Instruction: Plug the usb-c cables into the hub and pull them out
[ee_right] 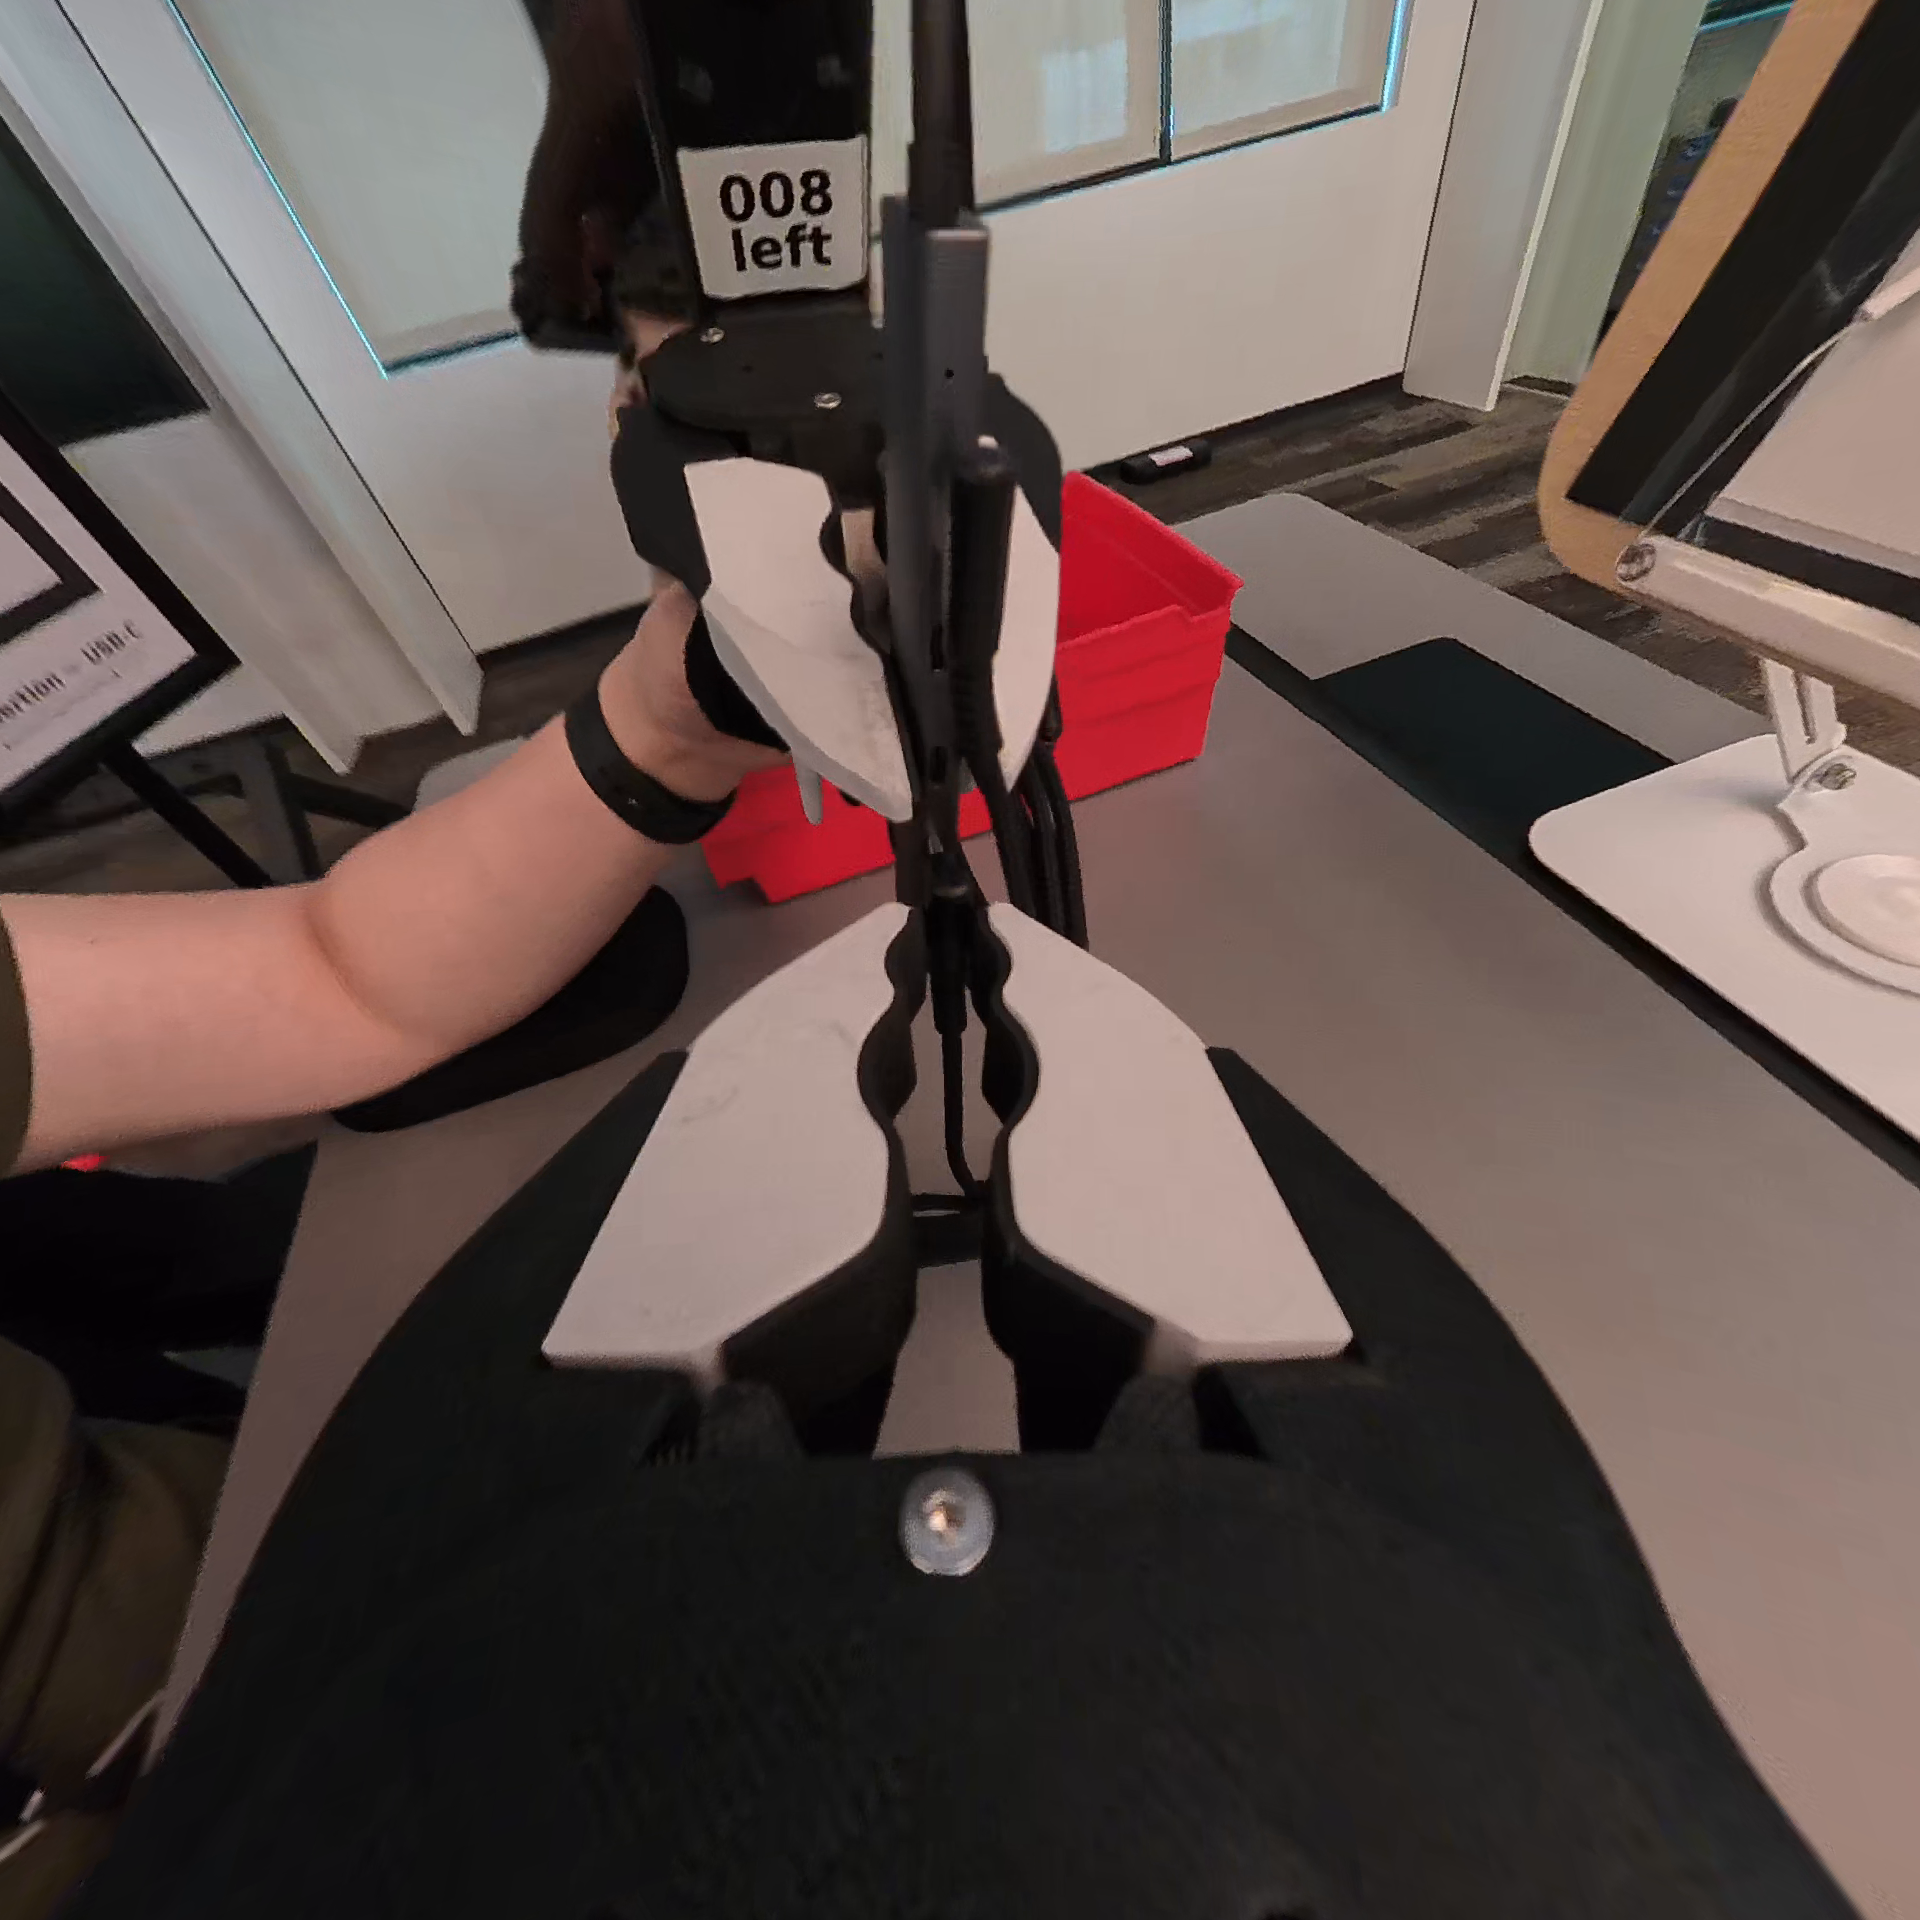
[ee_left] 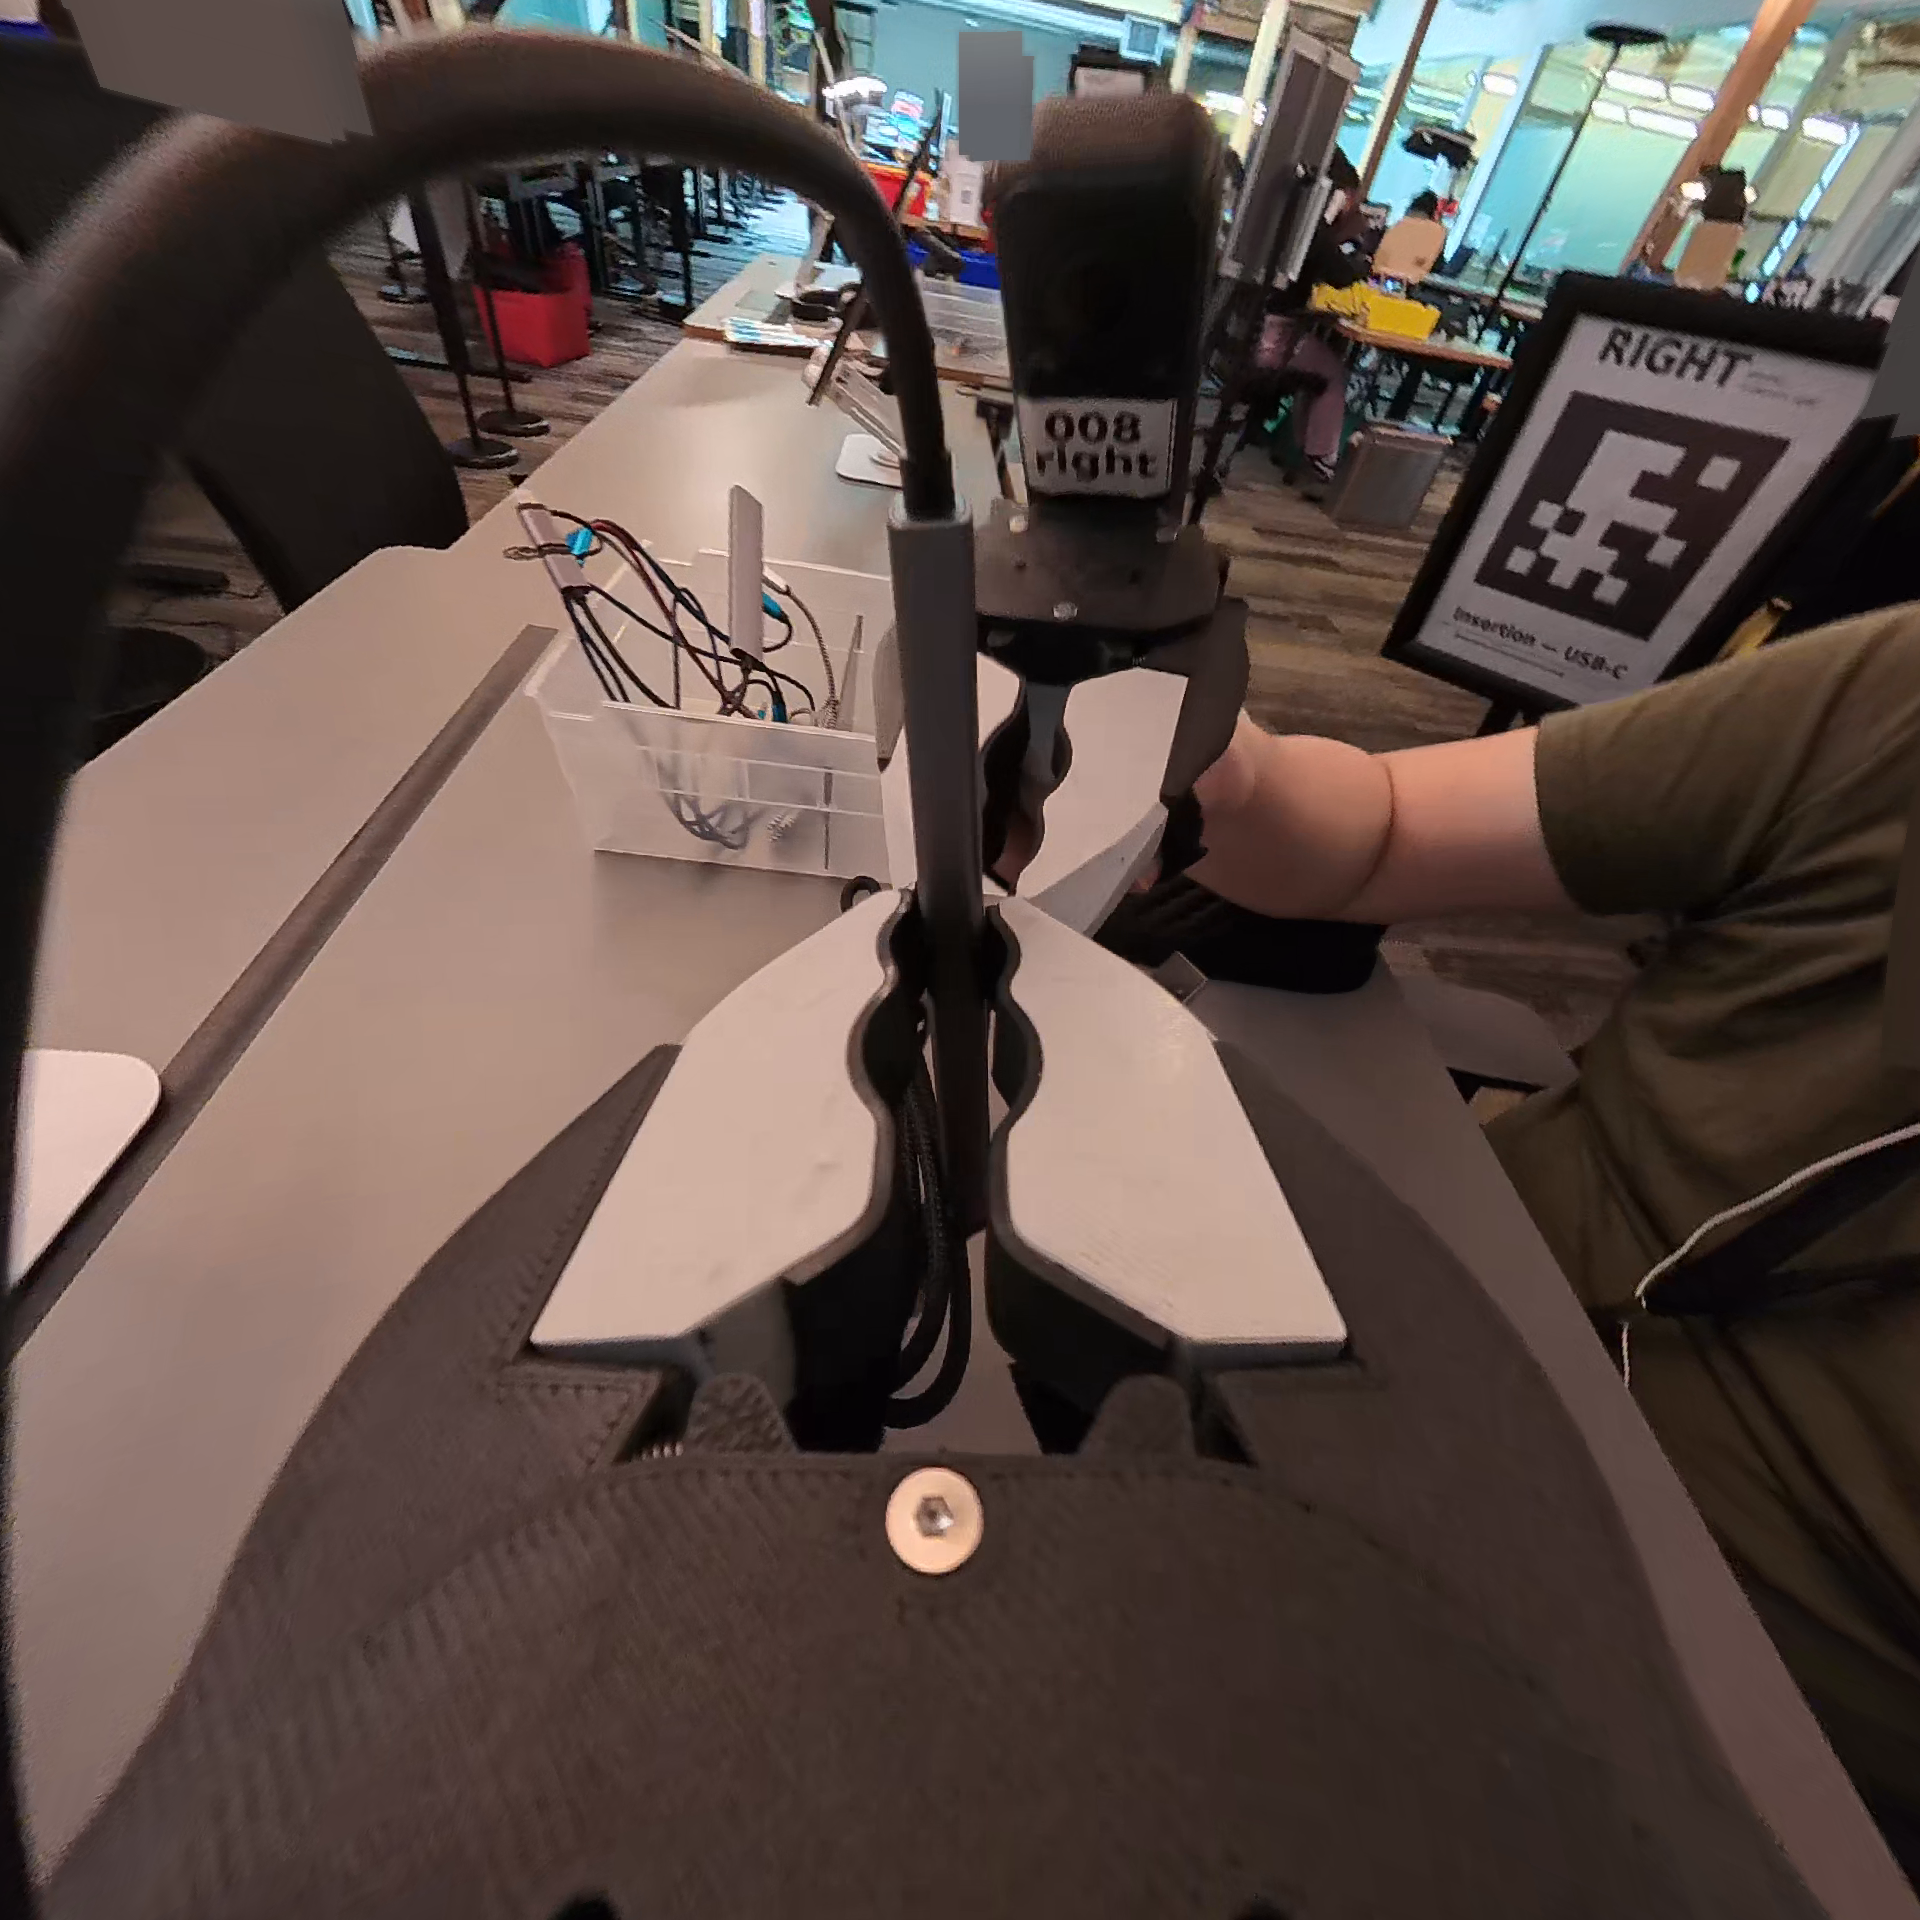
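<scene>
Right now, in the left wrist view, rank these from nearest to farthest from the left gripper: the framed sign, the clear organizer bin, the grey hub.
1. The grey hub, clamped upright in the left gripper.
2. The clear organizer bin, on the table ahead, to the left.
3. The framed sign, beyond the table edge, far right.

An open-plan lab or workshop: long grey benches [ee_left: 312,831] run back to cluttered work tables [ee_left: 1423,353] where people sit, with glass partitions [ee_left: 1621,156] behind. A clear bin [ee_left: 727,769] of wires, a red bin [ee_right: 1132,665] and a marker sign [ee_left: 1642,499] on a stand fit a test station.
</scene>
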A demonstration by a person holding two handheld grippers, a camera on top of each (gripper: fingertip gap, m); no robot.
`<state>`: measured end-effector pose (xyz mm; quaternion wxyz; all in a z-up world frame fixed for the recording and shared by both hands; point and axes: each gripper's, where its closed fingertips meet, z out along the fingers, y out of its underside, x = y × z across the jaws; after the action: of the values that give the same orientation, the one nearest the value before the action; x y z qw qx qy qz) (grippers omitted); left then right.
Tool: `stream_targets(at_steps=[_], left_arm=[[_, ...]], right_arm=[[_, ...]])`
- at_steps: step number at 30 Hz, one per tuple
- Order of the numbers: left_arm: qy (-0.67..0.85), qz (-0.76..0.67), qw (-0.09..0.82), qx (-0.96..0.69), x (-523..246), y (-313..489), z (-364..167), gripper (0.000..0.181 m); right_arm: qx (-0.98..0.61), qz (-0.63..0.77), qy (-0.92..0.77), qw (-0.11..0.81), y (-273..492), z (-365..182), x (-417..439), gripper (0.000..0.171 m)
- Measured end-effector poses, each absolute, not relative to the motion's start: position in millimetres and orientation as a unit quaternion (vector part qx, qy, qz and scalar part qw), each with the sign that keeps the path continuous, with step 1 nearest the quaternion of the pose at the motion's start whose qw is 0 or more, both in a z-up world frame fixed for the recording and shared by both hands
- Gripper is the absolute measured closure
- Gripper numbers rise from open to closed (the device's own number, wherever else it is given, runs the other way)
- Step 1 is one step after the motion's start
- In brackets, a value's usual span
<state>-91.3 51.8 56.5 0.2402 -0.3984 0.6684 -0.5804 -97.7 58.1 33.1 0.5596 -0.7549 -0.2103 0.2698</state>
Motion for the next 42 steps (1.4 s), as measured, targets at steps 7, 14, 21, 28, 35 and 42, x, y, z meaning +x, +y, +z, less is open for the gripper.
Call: stream_targets(at_steps=[7,14,21,28,35,42], left_arm=[[0.648,-0.593,0.237,-0.415,-86,53,60,0.172],[0.637,-0.610,0.227,-0.412,-85,52,62,0.171],[0.611,-0.627,0.209,-0.437,-80,58,60,0.171],[0.589,-0.635,0.131,-0.482,-85,57,56,0.159],[0.657,-0.548,0.139,-0.498,-96,53,32,0.164],[0.697,-0.495,0.124,-0.503,-106,50,17,0.170]], right_arm=[[-0.746,0.315,-0.188,0.556,59,34,-95,0.163],[-0.730,0.362,-0.166,0.556,60,36,-96,0.163],[-0.694,0.440,-0.125,0.555,65,34,-92,0.163],[-0.663,0.513,-0.108,0.534,66,32,-94,0.163],[-0.666,0.518,-0.124,0.522,65,27,-97,0.163],[-0.690,0.457,-0.174,0.533,62,22,-103,0.163]])
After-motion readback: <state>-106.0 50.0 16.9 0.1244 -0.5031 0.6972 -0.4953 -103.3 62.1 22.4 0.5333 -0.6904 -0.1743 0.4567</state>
